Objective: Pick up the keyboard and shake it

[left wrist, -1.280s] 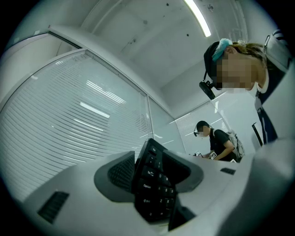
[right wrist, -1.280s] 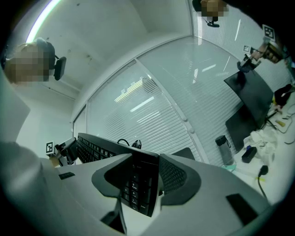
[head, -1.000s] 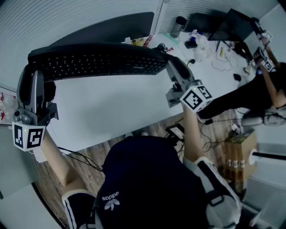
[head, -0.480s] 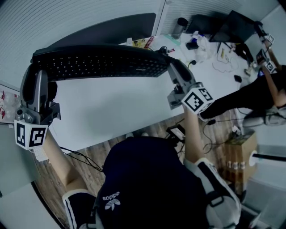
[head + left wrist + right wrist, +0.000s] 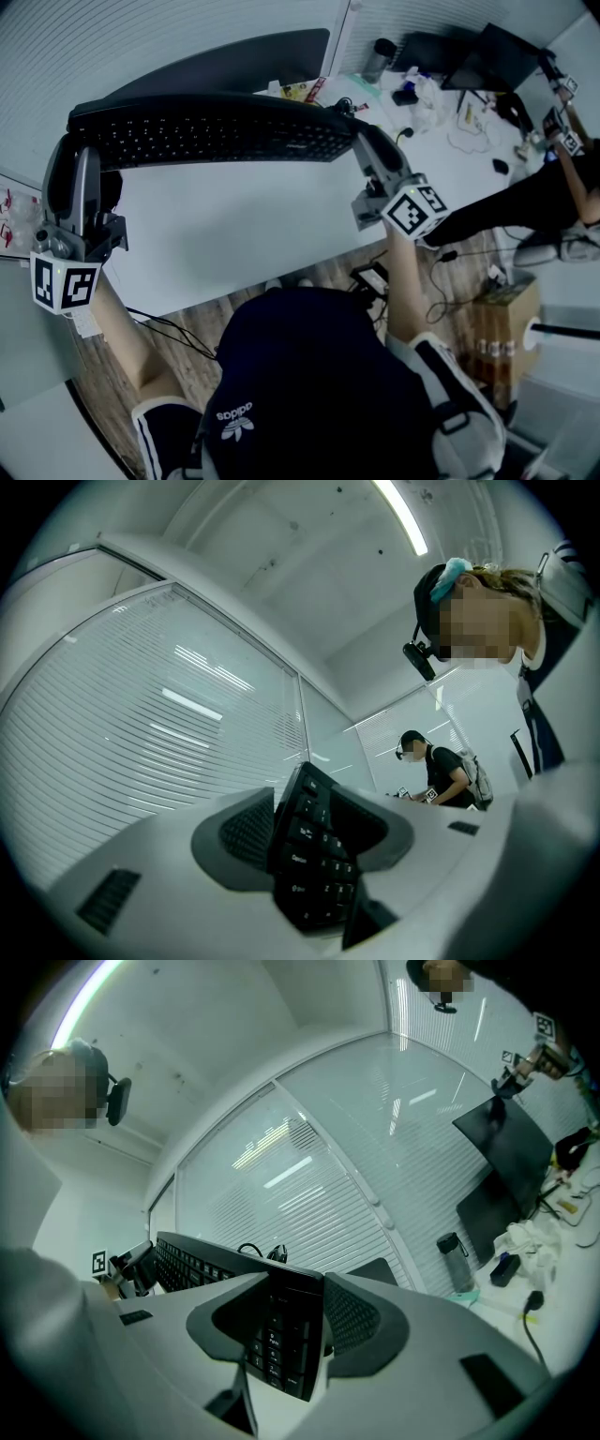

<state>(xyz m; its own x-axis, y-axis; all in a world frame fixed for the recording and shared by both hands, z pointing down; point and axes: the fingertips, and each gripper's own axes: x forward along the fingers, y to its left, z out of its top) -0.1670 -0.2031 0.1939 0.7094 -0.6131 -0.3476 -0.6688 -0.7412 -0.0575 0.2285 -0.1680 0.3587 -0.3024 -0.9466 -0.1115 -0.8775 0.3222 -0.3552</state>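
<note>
Even cool light, ceiling strip lamp (image 5: pixel 398 517) glaring; strong fisheye warp, dark vignetted corners.

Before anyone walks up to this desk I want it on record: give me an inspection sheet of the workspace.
Surface: long white table, near half bare.
Job's things: long black keyboard, held up above the table, keys facing the person.
Clutter: dark drinks bottle, yellow and red packet and crumpled white wrapping toward the far right.
Grippers: left gripper jaws closed on the keyboard's left end; right gripper jaws closed on its right end.
Cables: black cables on the wooden floor; thin white cable on the table.
Surroundings: slatted blinds; second person at the right; cardboard box on the floor.
</note>
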